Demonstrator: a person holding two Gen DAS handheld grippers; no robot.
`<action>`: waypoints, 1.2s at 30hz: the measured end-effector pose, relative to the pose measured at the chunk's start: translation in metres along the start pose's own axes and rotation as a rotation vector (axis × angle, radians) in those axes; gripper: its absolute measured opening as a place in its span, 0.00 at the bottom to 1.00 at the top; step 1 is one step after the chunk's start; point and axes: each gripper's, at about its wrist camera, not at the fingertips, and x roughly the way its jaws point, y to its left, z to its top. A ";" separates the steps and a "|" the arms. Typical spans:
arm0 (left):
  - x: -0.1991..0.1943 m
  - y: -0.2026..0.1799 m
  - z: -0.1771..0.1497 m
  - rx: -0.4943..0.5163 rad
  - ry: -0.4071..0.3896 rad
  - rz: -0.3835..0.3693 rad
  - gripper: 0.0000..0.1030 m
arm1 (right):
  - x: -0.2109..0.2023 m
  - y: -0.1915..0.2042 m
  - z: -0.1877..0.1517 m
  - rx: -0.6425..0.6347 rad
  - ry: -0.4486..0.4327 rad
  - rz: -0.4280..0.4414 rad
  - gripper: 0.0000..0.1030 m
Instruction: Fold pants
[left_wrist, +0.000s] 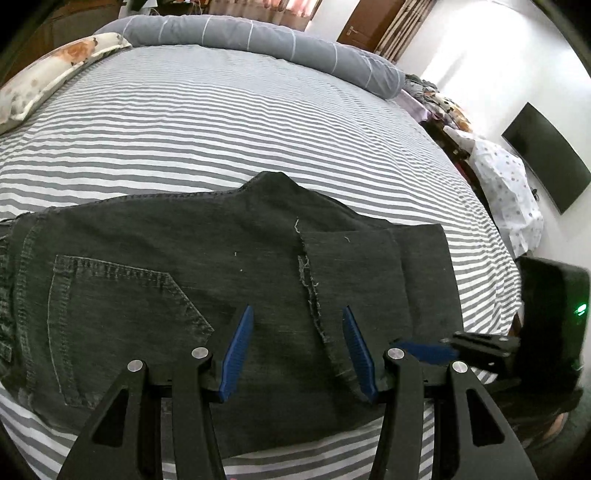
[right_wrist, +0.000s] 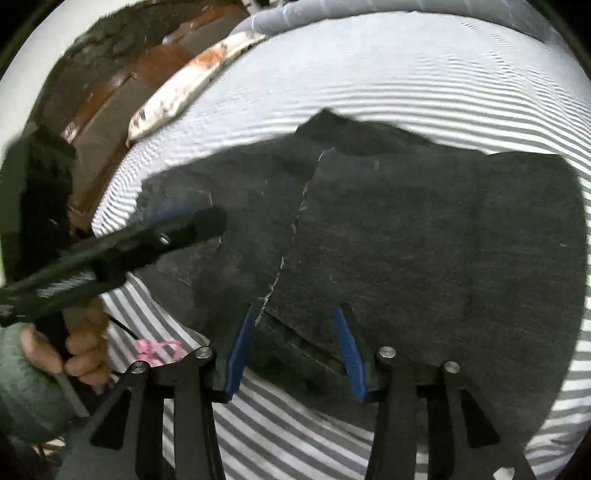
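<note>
Striped grey-and-white sheeting covers one bed (left_wrist: 221, 122), the largest item in both views. One rolled grey duvet (left_wrist: 258, 37) with thin white lines lies along its far edge, and one floral pillow (left_wrist: 55, 70) sits at the far left corner. One dark flat screen (left_wrist: 546, 158) hangs on the white wall to the right, with one spotted white cloth (left_wrist: 506, 184) draped over something beside the bed.

One pair of dark denim pants (left_wrist: 229, 280) lies flat on the bed at its near edge, already folded over: a leg end with a frayed hem (left_wrist: 312, 291) rests on top of the seat. One back pocket (left_wrist: 110, 317) faces up on the left part.

Two claws are counted. The left claw (left_wrist: 297, 350) hovers over the pants with its two blue fingers (left_wrist: 238, 354) standing apart and nothing between them; the frayed hem lies below the gap. The right claw (right_wrist: 293, 354) is also parted, its blue fingers (right_wrist: 236, 358) apart over the near edge of the folded denim, gripping nothing; whether the tips touch the cloth cannot be told. The right wrist view is blurred.

One hand (right_wrist: 83, 350) with a grey-green sleeve holds the left claw's handle.
</note>
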 end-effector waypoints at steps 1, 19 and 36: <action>0.002 -0.002 0.001 0.003 0.000 0.002 0.50 | -0.009 -0.006 0.002 0.009 -0.019 -0.021 0.42; 0.078 -0.055 -0.023 0.185 0.154 0.078 0.50 | -0.014 -0.142 0.066 0.200 -0.052 -0.393 0.27; 0.066 -0.058 -0.054 0.249 0.191 0.097 0.50 | -0.038 -0.119 -0.029 0.227 0.081 -0.333 0.29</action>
